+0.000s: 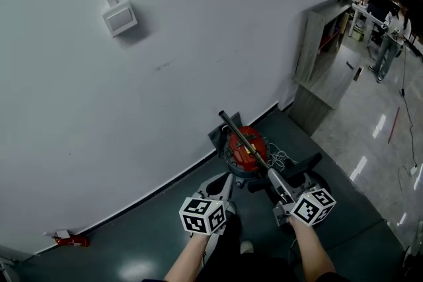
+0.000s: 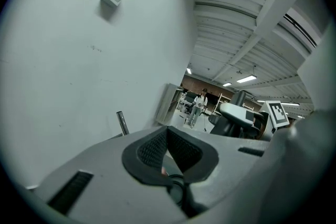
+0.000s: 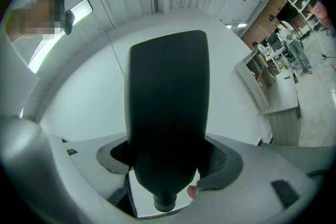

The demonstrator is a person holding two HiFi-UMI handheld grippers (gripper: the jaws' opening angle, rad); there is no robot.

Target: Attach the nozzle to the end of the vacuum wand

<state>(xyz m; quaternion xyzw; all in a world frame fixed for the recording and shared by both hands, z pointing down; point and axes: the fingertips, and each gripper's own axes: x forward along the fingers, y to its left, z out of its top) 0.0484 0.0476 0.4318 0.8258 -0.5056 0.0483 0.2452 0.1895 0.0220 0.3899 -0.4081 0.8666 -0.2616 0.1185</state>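
Nozzle [image 3: 167, 113], a smooth matte black plastic piece, broad and flat-sided at its far end and narrowed to a round collar near the camera, is clamped between the ribbed dark pads of the right gripper [image 3: 170, 159] at the centre of the right gripper view, apparently so that it can be lined up with the wand. The left gripper [image 2: 169, 152] is closed on nothing. The metal wand [image 2: 122, 123] is seen at lower left there, slanting up from the red canister [image 1: 246, 150] beside the white wall [image 1: 165, 43]; nozzle and wand are not yet joined.
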